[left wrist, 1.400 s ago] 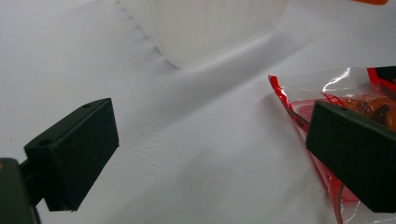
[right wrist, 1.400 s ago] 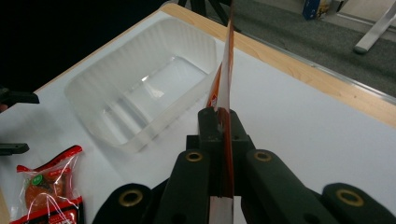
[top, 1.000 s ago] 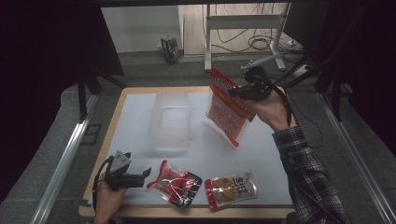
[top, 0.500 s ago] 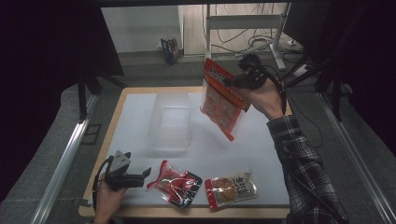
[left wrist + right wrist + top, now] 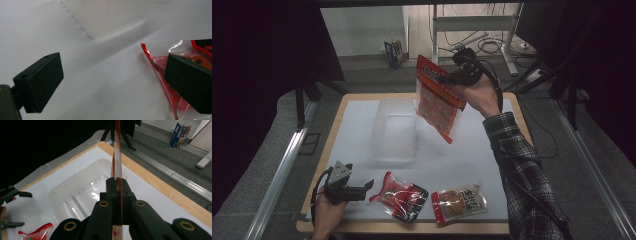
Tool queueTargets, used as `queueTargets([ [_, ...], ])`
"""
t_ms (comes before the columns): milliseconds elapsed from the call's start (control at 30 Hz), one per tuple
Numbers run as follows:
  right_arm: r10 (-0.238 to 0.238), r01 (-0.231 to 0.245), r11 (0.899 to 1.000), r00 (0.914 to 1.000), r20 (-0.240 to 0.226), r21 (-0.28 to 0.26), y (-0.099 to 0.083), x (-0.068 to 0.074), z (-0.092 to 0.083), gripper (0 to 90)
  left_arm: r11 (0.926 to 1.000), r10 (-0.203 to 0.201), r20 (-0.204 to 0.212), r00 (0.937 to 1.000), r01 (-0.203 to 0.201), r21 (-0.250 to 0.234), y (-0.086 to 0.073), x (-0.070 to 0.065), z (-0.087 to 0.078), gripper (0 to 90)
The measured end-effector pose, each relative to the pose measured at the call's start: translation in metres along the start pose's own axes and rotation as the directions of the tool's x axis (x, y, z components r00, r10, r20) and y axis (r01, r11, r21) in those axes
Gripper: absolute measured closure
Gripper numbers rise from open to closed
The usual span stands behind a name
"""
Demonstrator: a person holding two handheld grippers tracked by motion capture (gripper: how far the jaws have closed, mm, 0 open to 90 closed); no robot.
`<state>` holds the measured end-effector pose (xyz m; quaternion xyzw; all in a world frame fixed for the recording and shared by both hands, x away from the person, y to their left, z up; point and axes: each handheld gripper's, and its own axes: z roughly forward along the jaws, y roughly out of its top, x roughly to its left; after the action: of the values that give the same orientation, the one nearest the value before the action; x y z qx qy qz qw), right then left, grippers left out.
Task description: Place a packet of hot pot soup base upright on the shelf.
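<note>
The right gripper (image 5: 458, 76) pinches a red bag (image 5: 438, 98) by its top edge, above the right rim of the bin (image 5: 396, 131). Hanging tilted, the bag could catch that rim or slip free. The left gripper (image 5: 362, 188) rests near-left, jaws apart and empty.

Wooden-edged table (image 5: 334, 145) w/ white sheet (image 5: 462, 155) over nearly all the top, bare wood strip round the rim. Clear plastic tub (image 5: 395, 131) sits on the sheet at abt 11 o'clock from centre, empty, open side up. Near edge: red snack pack (image 5: 401, 196) lying flat at abt 6 o'clock, and just beside it, at 5 o'clock, a clear pack w/ orange-brown contents (image 5: 460, 201); the two packs close but whether touching can't be told. Both well apart from the tub.
</note>
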<state>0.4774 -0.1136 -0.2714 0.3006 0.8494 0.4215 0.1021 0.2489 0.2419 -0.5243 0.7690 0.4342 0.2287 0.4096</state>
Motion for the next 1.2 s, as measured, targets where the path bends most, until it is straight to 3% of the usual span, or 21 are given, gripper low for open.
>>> queueTargets([
  [667,0.003,-0.004,1.000,0.9996,-0.029,-0.012,0.035,0.017,0.038,88.8,1.0000,0.008,0.005,1.0000,-0.008,0.001,0.000,-0.001,0.000,2.6],
  [1200,-0.001,0.000,1.000,0.9989,-0.047,-0.015,0.060,0.039,0.078,88.8,1.0000,0.009,0.005,0.9999,-0.009,-0.003,0.000,-0.002,0.000,2.6],
])
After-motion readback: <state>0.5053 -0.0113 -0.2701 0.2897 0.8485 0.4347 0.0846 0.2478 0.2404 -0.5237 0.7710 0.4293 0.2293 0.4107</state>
